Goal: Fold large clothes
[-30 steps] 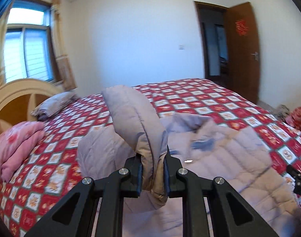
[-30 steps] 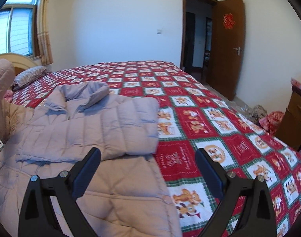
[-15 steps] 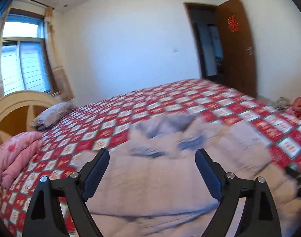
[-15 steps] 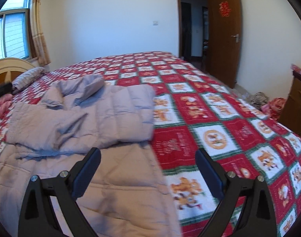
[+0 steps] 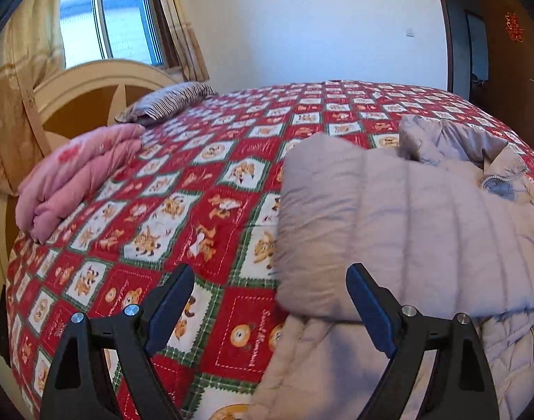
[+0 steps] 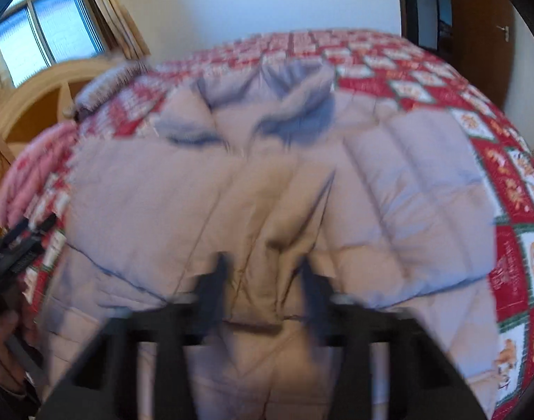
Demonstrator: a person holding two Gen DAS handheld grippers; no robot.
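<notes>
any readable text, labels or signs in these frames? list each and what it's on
Nothing reads cleanly.
Red sign on the door: a decorative character, too small to read.
White script on the bedspread, red squares: it looks like lettering, but it is too warped and blurred to quote.
Jacket: no label or brand shows.
Right wrist view: motion blur, nothing legible.

Soft daylight from the window point(image 5: 109, 24) far beyond the left claw point(image 5: 267, 301); fisheye-bent edges; the right view smears with motion blur.
</notes>
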